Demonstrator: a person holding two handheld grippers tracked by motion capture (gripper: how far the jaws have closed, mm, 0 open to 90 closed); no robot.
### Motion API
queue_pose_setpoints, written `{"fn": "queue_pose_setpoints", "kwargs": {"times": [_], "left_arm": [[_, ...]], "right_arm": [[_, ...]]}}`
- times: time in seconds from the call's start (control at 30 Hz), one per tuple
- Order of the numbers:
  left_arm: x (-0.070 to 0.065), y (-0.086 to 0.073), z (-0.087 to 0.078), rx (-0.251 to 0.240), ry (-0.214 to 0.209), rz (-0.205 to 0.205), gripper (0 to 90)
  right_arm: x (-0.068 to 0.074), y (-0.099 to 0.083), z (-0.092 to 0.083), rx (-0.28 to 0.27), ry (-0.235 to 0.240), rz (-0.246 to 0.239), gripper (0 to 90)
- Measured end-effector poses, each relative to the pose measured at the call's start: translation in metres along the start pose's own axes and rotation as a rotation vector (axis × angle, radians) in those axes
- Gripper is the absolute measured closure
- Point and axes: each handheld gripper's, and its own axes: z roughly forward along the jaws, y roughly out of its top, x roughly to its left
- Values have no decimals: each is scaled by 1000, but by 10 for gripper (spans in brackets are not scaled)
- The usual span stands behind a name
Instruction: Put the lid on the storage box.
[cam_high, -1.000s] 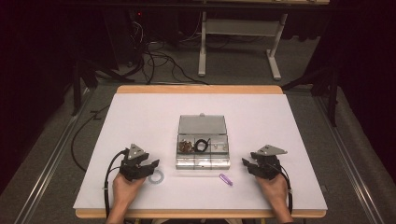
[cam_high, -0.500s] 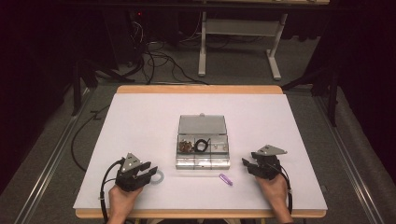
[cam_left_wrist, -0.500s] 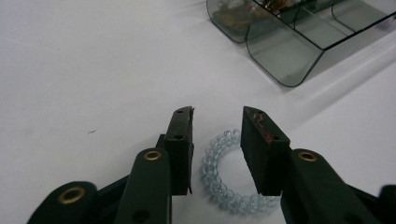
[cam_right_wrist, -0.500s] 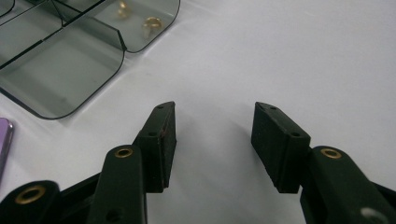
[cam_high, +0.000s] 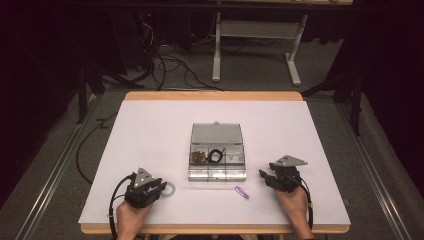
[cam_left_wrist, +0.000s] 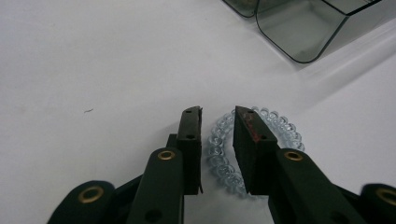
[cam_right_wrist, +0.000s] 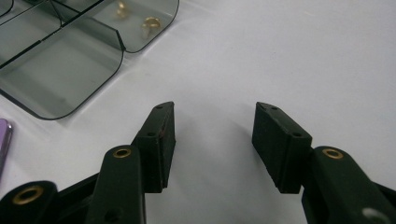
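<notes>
Left gripper (cam_left_wrist: 217, 122): jaws just been closing, straddling one side of clear coil hair tie (cam_left_wrist: 224, 163), gap remaining.
Right gripper (cam_right_wrist: 212, 122): agape, empty.

surface (cam_high: 150, 130): white sheet over a wooden top, wood edge showing at the far and near sides
box (cam_high: 217, 134): clear, lid open and lying back, divided into compartments, near the middle of the surface
black ring (cam_high: 216, 155): in the middle compartment of the far row
brown cluster (cam_high: 199, 157): in the compartment left of the black ring
purple clip (cam_high: 242, 192): lying flat just in front of the box, toward its right corner
cables (cam_high: 165, 65): on the floor beyond the surface
white frame (cam_high: 255, 35): standing on the floor farther back
</notes>
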Motion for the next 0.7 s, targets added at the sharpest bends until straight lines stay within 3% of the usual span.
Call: {"fn": "queue_pose_setpoints", "kwargs": {"times": [0.47,0.7], "left_arm": [[-2,-5,2,-8,-5,41,810],[1,-3,0,-3,-29,-6,816]], "right_arm": [[0,0,0,0,0,0,497],[0,0,0,0,-1,0,488]]}}
